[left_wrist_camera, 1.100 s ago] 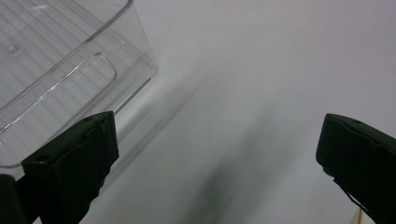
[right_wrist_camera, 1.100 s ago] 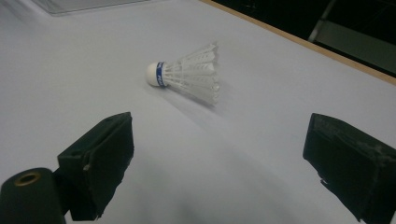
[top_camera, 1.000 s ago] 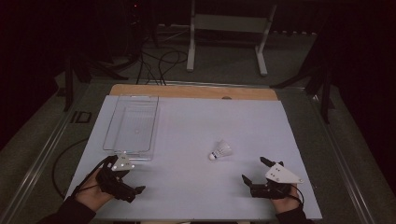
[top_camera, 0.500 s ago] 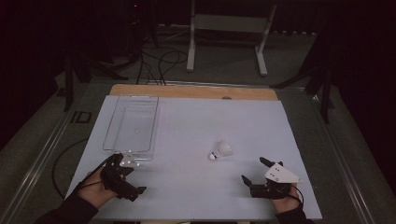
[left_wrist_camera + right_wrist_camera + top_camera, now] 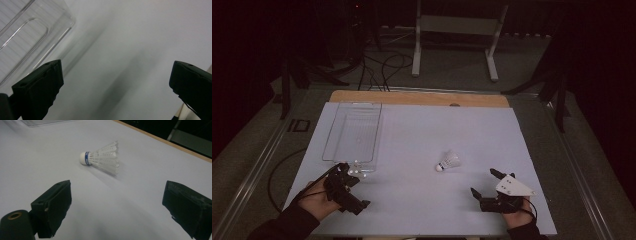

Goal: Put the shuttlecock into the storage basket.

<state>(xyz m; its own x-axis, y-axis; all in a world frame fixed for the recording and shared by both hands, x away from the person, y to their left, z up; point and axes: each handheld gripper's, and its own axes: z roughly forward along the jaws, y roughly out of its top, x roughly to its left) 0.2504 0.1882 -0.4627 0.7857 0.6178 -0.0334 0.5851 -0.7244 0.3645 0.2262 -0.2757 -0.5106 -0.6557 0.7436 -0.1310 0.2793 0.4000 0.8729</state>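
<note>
A white feather shuttlecock (image 5: 448,161) with a blue band lies on its side on the white table top (image 5: 422,125), cork toward the near left. In the right gripper view the shuttlecock (image 5: 102,158) lies ahead of the wide-apart jaws, untouched. My right gripper (image 5: 482,181) stands open at the near right, a short way in front of it. At the near left, my left gripper (image 5: 356,187) is open just in front of the clear plastic tray (image 5: 330,145). The left gripper view has the tray's corner (image 5: 27,32) at upper left, with bare table between the jaws of the left gripper (image 5: 116,67).
A wooden strip (image 5: 412,97) runs along the table's far edge. Beyond it are a metal stand (image 5: 452,30) and cables (image 5: 382,60) on the dark floor. A cable loops off the table's left side.
My left hand has turned and shifted slightly right, so the gripper's grey plate has turned out of sight. The right gripper, shuttlecock and tray stay where they were.
</note>
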